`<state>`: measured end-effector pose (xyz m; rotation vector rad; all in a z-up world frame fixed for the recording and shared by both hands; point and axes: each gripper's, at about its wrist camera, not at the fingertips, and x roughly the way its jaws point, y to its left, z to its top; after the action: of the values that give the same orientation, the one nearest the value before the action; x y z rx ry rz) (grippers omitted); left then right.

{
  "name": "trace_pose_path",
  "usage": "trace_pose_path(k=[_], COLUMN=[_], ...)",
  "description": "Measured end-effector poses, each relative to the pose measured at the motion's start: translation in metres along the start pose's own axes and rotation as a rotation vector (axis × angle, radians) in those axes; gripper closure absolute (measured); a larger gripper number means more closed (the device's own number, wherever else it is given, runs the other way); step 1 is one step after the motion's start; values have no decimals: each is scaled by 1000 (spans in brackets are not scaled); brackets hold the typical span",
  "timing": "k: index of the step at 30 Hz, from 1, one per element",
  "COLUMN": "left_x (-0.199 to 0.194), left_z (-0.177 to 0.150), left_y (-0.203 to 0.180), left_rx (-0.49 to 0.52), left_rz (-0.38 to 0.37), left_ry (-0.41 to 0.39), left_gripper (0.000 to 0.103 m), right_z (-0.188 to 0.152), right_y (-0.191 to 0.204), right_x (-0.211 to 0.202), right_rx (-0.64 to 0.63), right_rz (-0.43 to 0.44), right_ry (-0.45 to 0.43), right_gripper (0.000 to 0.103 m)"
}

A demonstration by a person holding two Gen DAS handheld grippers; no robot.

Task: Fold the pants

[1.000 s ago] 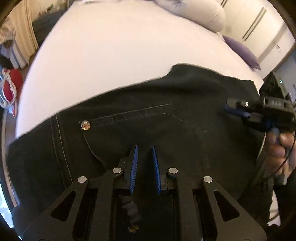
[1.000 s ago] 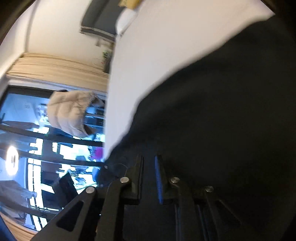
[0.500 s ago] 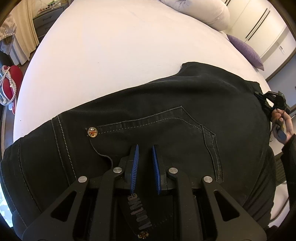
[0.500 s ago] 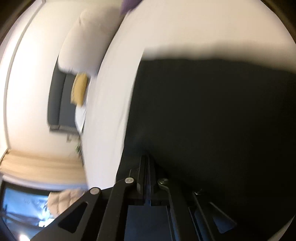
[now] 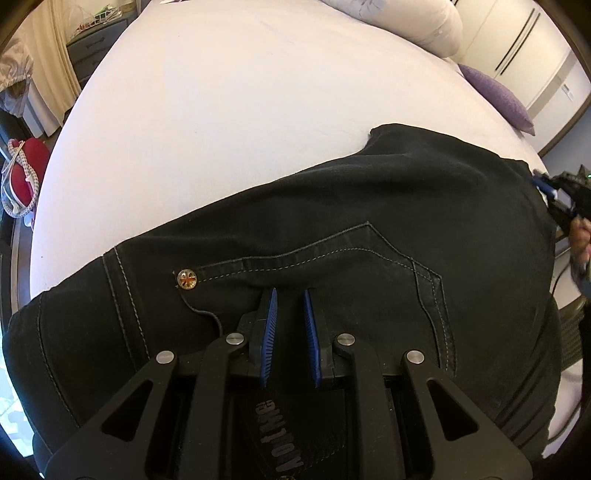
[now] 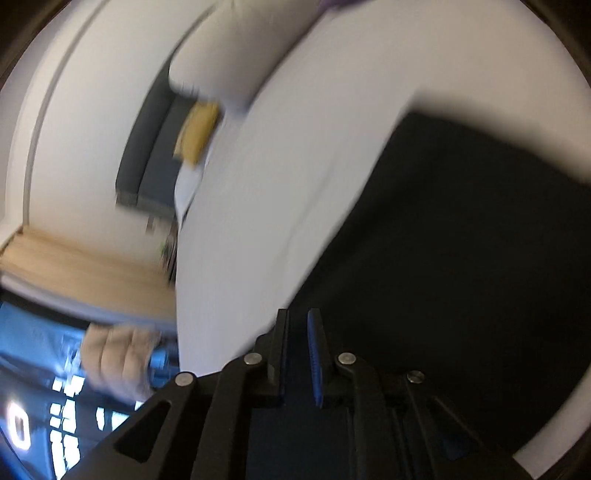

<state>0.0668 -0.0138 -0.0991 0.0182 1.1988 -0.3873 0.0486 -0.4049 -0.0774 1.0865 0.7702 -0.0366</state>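
Nearest in the left wrist view, the left tongs (image 5: 290, 321) are pinching the black pants (image 5: 369, 206) at the waistband, a narrow gap between the blue pads filled with dark cloth and a printed label tab lying beneath them. Just left of the tongs a round metal rivet (image 5: 186, 278) marks the corner of a back pocket (image 5: 332, 273), whose stitched outline runs rightward. The pants lie spread across the near part of the white bed (image 5: 240, 110), folded edge toward the far side. At the right edge, the right tongs (image 5: 550, 195) sit at the pants' right end, held by a hand (image 5: 581, 240). In the blurred right wrist view, the right tongs (image 6: 297, 339) stand slightly apart with dark cloth between them; whether they grip it I cannot tell. Farther off, a white pillow (image 5: 424, 22) and a purple cushion (image 5: 495, 96) rest at the bed's far right, and a red bag (image 5: 22, 177) sits beyond its left side.
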Motion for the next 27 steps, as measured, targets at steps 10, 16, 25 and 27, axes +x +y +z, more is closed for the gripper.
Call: trace_pose_path(k=[10, 16, 25, 27], left_x=[3, 5, -1, -2], left_z=[0, 1, -4, -5], left_y=[4, 6, 5, 3], left_rx=[-9, -22, -8, -5], left_rz=[-2, -5, 16, 20], left_ry=[-7, -9, -33, -33], left_gripper=[88, 88, 88, 88], right_z=[30, 86, -21, -76], right_y=[-36, -64, 7, 30], right_x=[52, 17, 16, 40], right_rx=[147, 177, 33, -23], right_rz=[-77, -191, 44, 116], right_ry=[-26, -198, 61, 197], right_gripper=[103, 103, 80, 80])
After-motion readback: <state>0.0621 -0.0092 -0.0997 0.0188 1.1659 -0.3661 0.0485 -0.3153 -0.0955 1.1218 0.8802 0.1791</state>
